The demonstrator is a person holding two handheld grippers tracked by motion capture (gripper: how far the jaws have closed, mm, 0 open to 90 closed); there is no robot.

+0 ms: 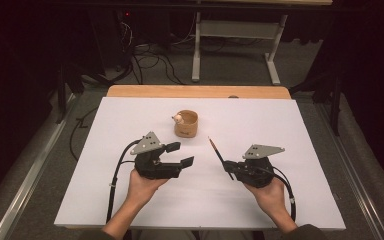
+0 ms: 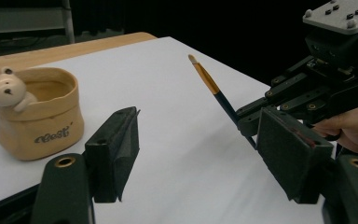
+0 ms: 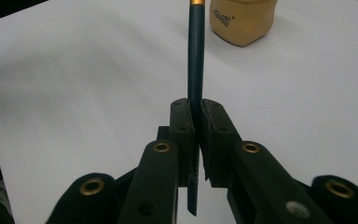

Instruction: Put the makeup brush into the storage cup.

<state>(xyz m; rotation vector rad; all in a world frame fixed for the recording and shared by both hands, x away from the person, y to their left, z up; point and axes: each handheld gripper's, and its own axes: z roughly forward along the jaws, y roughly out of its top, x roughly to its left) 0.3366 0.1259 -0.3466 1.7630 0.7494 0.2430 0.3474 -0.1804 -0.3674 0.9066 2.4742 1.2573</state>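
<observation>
Nearest, at five o'clock: right gripper (image 1: 228,167) clamped on a dark brush (image 1: 217,151), tip raised toward eleven. At seven o'clock: left gripper (image 1: 179,154) gaping wide, holding nothing. Farther, at twelve: tan bear cup (image 1: 185,123), brush likely still to drop in.

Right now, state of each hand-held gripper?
Left hand-held gripper: open, nothing between its jaws.
Right hand-held gripper: closed on the slim dark-handled paintbrush with a gold ferrule.
</observation>
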